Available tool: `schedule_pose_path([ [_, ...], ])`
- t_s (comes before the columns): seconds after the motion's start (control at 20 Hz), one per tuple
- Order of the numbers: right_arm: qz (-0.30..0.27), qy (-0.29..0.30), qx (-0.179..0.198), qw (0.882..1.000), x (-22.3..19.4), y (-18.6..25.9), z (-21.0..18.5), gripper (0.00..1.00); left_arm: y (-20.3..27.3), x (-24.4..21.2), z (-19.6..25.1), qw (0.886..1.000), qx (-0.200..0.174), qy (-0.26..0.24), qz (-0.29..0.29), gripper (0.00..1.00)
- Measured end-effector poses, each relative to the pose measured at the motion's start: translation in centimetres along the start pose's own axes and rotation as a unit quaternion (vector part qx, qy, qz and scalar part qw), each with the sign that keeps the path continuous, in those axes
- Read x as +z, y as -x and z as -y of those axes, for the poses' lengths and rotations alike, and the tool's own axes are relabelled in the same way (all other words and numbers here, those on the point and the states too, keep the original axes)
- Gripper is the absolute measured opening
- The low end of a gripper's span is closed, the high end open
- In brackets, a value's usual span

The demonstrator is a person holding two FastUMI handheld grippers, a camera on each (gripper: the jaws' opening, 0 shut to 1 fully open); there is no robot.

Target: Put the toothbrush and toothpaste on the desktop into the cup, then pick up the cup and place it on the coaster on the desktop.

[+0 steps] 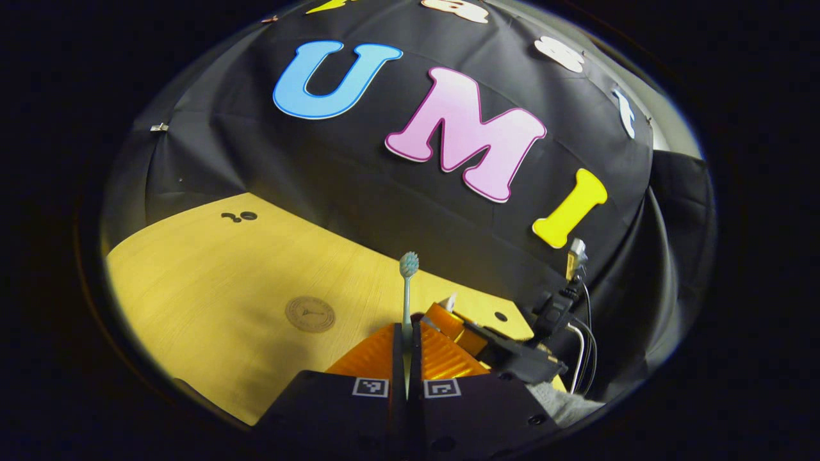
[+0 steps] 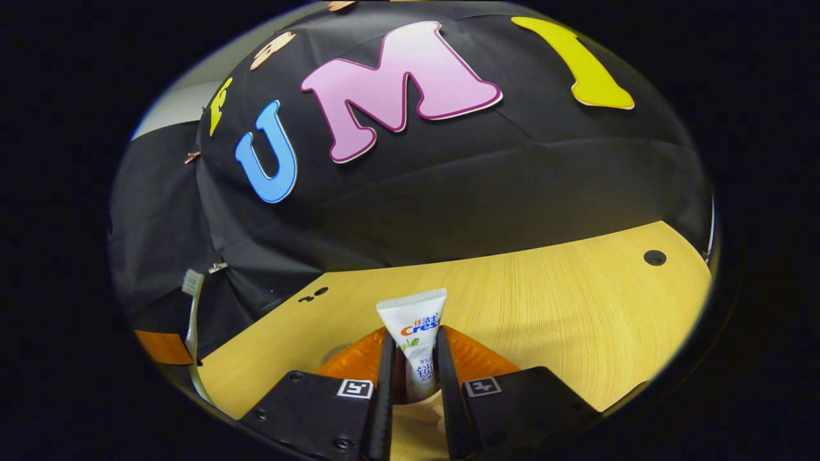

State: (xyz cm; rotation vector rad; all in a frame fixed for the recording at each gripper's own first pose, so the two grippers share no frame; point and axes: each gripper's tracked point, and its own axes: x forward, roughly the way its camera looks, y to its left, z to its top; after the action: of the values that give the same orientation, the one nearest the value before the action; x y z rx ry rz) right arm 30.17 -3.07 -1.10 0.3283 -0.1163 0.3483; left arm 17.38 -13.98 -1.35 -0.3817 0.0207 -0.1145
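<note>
Toothbrush upright, pinched in left claw; toothpaste clamped in right claw. Coaster on tabletop, 10 o'clock. Risk: thin handle pivots, misses cup.

The left gripper has a black angular body with round screw holes and two square black-and-white fiducial markers at six o'clock, with ribbed finger backs. The right gripper looks the same: black housing, screws, two square markers. At four o'clock in the left gripper view, black and white cables trail from a connector.
</note>
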Motion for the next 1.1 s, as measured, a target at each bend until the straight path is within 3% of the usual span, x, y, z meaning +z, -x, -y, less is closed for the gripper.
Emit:
schedule_pose_path([
  [0.05,0.004,-0.003,-0.004,1.000,0.6,0.4,0.3,0.42,-0.6,0.8,0.5,1.000,-0.007,0.009,0.012,0.06],
  [0.2,0.009,-0.018,-0.011,1.000,1.9,2.1,1.2,0.42,-2.3,3.3,1.8,0.998,-0.021,0.027,0.045,0.06],
  [0.25,0.008,-0.019,-0.016,1.000,2.0,2.8,1.8,0.44,-3.0,3.9,1.9,0.998,-0.024,0.029,0.054,0.01],
  [0.3,0.008,-0.017,-0.022,1.000,2.2,3.5,2.3,0.34,-3.7,4.3,2.1,0.997,-0.027,0.029,0.062,0.06],
  [0.35,0.007,-0.013,-0.027,1.000,2.2,4.3,2.7,0.37,-4.6,4.7,2.3,0.997,-0.030,0.028,0.068,0.06],
  [0.4,0.003,-0.007,-0.031,0.999,2.0,5.1,3.2,0.48,-5.4,5.1,2.5,0.996,-0.033,0.029,0.074,0.06],
  [0.45,-0.002,0.000,-0.035,0.999,1.8,5.9,3.6,0.39,-6.2,5.3,2.8,0.996,-0.037,0.030,0.078,0.06],
  [0.5,-0.006,0.004,-0.039,0.999,1.4,6.7,4.0,0.49,-6.9,5.7,3.1,0.995,-0.040,0.031,0.082,0.06],
  [0.6,-0.018,0.004,-0.045,0.999,0.6,7.9,4.8,0.49,-8.5,5.7,3.7,0.995,-0.047,0.025,0.090,0.06],
  [0.75,-0.032,0.003,-0.051,0.998,-0.8,9.4,5.5,0.49,-11.2,5.0,4.4,0.994,-0.054,0.013,0.094,0.06],
  [0.8,-0.037,0.005,-0.053,0.998,-1.3,9.9,5.6,0.49,-12.1,4.7,4.4,0.994,-0.052,0.010,0.096,0.10],
  [0.85,-0.042,0.006,-0.051,0.998,-1.7,10.2,5.6,0.49,-13.0,4.0,4.2,0.994,-0.051,0.006,0.094,0.06],
  [1.1,-0.055,0.014,-0.048,0.997,-2.7,10.8,6.0,0.49,-15.9,0.5,2.7,0.996,-0.031,-0.029,0.077,0.06],
])
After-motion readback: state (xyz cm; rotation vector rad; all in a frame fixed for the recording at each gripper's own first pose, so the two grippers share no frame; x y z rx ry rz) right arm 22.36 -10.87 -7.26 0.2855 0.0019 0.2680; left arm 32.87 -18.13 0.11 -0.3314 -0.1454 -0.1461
